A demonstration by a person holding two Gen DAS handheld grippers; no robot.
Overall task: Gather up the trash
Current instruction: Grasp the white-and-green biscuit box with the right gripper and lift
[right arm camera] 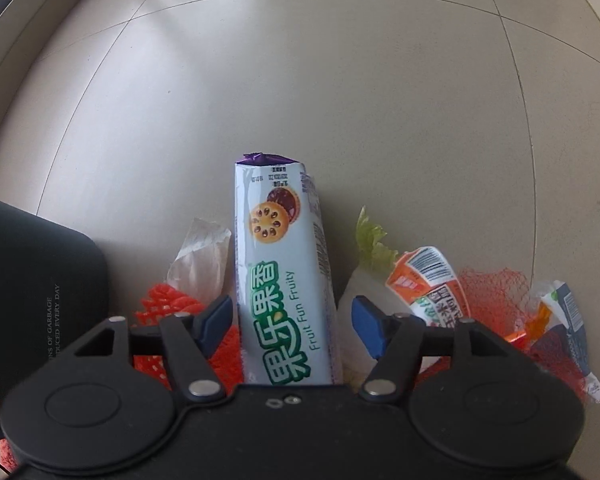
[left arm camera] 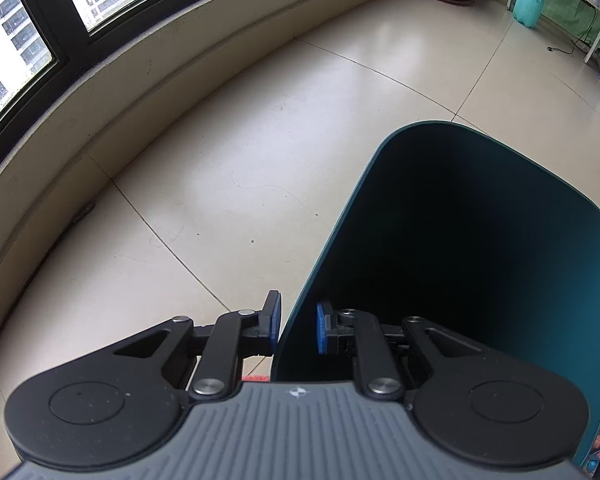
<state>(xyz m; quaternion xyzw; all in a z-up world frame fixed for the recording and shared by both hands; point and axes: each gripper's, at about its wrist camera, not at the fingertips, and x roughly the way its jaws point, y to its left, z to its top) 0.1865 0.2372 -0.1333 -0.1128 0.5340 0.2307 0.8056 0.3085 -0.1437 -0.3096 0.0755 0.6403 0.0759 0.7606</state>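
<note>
**Biscuit pack between spread fingers**

Biscuit pack [right arm camera: 286, 280] lies between the right hand-held gripper [right arm camera: 292, 320]'s spread fingers, untouched; probably light, slippery, crushable, so pinch mid-body. Left hand-held gripper [left arm camera: 298, 326] straddles the bin [left arm camera: 460, 240] wall, slightly open. Farther: lettuce scrap [right arm camera: 370, 240], bare floor [right arm camera: 300, 80].

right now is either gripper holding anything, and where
Left gripper straddles the dark teal plastic bin at its rim wall, not visibly clamped. Right gripper is open around the white biscuit pack.
</note>
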